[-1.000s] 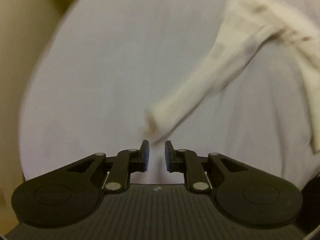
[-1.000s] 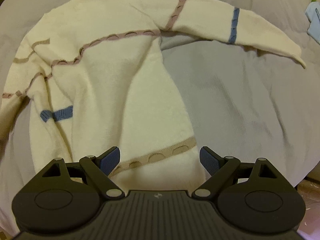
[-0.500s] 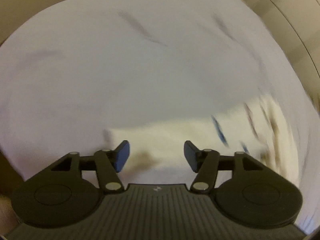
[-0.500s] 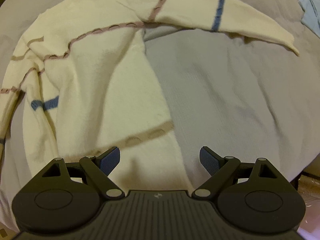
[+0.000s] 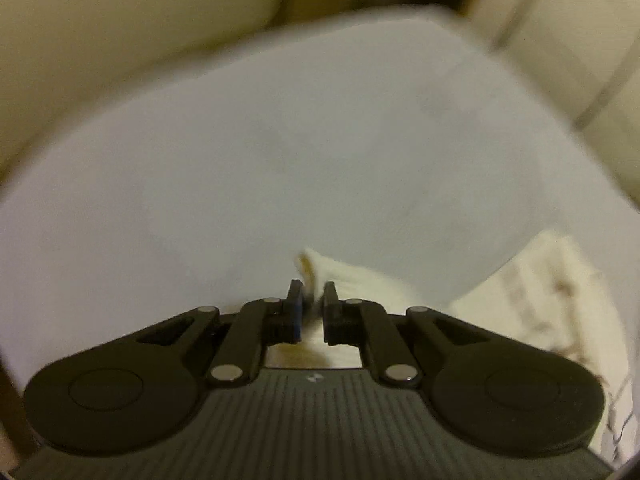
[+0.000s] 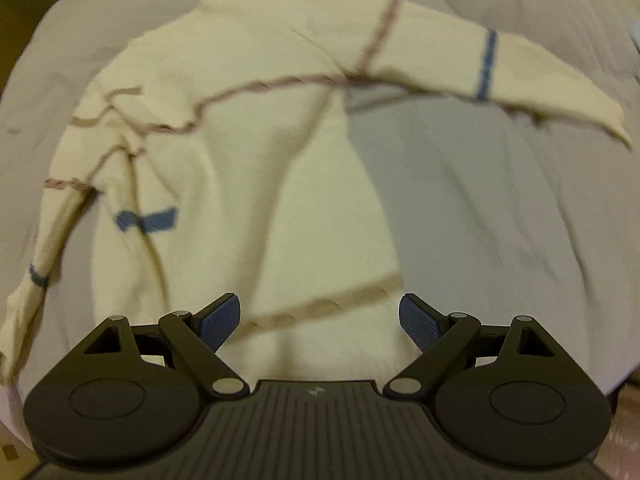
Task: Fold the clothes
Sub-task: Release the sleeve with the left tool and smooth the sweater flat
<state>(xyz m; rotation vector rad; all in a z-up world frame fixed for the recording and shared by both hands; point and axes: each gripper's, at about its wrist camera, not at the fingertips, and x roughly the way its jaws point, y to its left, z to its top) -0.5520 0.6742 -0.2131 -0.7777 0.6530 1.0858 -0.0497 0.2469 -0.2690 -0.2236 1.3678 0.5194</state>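
The left claw (image 5: 311, 300) is clamped on the cuff end of a cream knitted sweater with thin brown and blue stripes (image 5: 360, 280); a small peak of the knit sticks up just ahead of the pinched fingers, and the rest of the cloth trails off to the claw's right. Ahead of it lies a broad, bare stretch of pale grey bedspread (image 5: 280, 160), running to the bed's far edge, with a cream wall (image 5: 120, 20) beyond.

The right claw (image 6: 320, 316) stands with its blue-padded fingers wide apart, holding nothing, poised just over the sweater's (image 6: 248, 152) hem, whose tan band runs slantwise between the fingers. The body spreads ahead and to the left of this claw, rumpled along its left side, that sleeve drooping down the left. The other sleeve reaches out flat far ahead and to the right. Right of the hem the grey bedspread (image 6: 480, 200) is open to the bed's rim.
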